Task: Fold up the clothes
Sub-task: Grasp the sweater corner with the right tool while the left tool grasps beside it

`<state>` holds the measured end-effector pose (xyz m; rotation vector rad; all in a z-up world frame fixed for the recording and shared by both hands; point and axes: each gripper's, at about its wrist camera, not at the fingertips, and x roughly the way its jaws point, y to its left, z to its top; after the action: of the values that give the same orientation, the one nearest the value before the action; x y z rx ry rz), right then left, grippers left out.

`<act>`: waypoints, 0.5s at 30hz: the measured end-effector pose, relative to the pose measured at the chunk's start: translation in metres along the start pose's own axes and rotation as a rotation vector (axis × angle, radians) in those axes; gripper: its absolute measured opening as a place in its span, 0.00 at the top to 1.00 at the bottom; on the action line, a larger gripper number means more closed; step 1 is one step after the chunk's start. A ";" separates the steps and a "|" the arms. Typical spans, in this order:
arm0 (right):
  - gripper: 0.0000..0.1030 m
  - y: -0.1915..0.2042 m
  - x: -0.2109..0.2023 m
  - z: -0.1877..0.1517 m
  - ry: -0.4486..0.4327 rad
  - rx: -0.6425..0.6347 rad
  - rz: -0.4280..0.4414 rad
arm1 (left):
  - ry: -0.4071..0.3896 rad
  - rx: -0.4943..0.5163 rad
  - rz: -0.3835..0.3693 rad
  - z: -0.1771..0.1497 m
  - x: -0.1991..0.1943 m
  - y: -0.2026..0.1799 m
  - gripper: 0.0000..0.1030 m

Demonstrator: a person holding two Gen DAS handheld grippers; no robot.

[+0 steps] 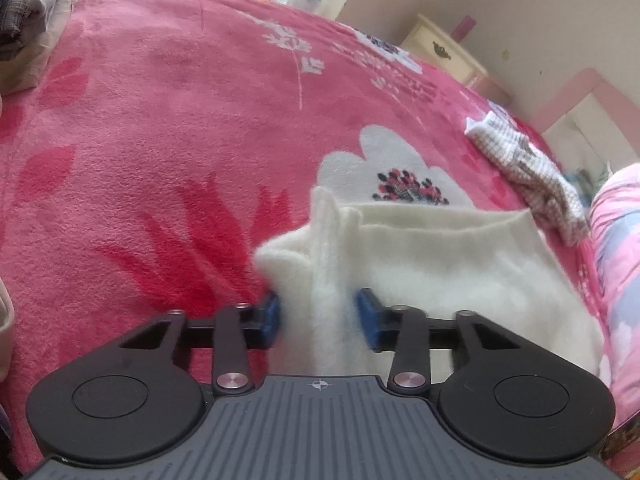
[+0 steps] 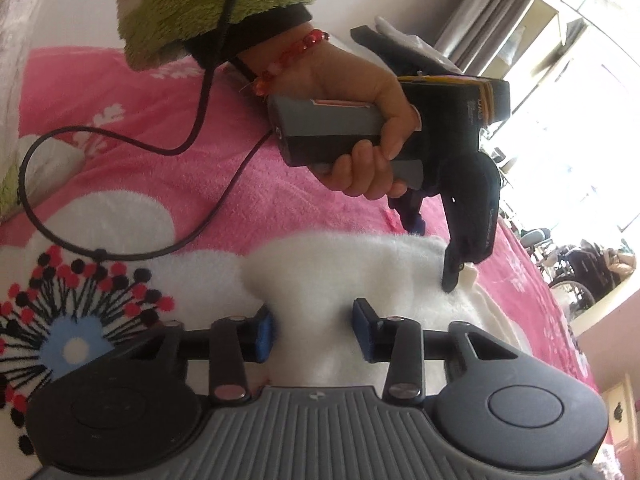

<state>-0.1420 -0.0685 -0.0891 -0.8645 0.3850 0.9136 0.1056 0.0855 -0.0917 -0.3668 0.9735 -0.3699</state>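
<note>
Two wrist views of one moment, with a white fleece garment (image 1: 460, 256) lying on the pink floral bedspread (image 1: 168, 120), near its near right part. Your left gripper (image 1: 318, 314) has its jaws drawn narrow on a bunched ridge of the fleece, the blue pads (image 1: 272, 314) pressing into the pile on both sides. Your right gripper (image 2: 312, 330) likewise pinches a raised edge of the same garment between its pads (image 2: 264, 332). In the right wrist view your left hand (image 2: 356, 120) is seen gripping its tool, whose fingers dip onto the far edge of the fleece.

Progress appears early to middle: the cloth looks doubled once, with layered edges showing, yet it is still rumpled and not squared. A checked cloth (image 1: 528, 172) lies unfolded to the far right; a stack of clothes (image 1: 28, 12) sits far left. The trailing cable (image 2: 132, 200) crosses the bedspread close to the fleece and could snag a fold.
</note>
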 end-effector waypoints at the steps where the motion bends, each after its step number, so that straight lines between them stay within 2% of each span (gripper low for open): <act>1: 0.66 -0.002 -0.002 0.000 -0.004 0.007 -0.005 | 0.000 -0.020 0.000 0.002 -0.001 -0.001 0.74; 4: 0.71 -0.008 -0.009 0.000 -0.018 0.038 -0.024 | 0.023 -0.124 -0.020 0.010 -0.003 0.000 0.79; 7: 0.79 -0.021 -0.015 0.001 -0.032 0.108 -0.040 | 0.041 -0.260 -0.075 0.019 -0.006 0.006 0.80; 9: 0.82 -0.033 -0.022 0.002 -0.044 0.168 -0.053 | 0.047 -0.302 -0.094 0.023 -0.010 0.004 0.80; 11: 0.83 -0.049 -0.030 0.001 -0.057 0.255 -0.060 | 0.049 -0.293 -0.098 0.030 -0.013 -0.005 0.81; 15: 0.84 -0.079 -0.051 -0.007 -0.102 0.426 -0.093 | 0.024 -0.209 -0.104 0.046 -0.021 -0.041 0.81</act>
<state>-0.1064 -0.1261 -0.0232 -0.4400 0.4278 0.7487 0.1285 0.0654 -0.0339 -0.6059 1.0223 -0.3683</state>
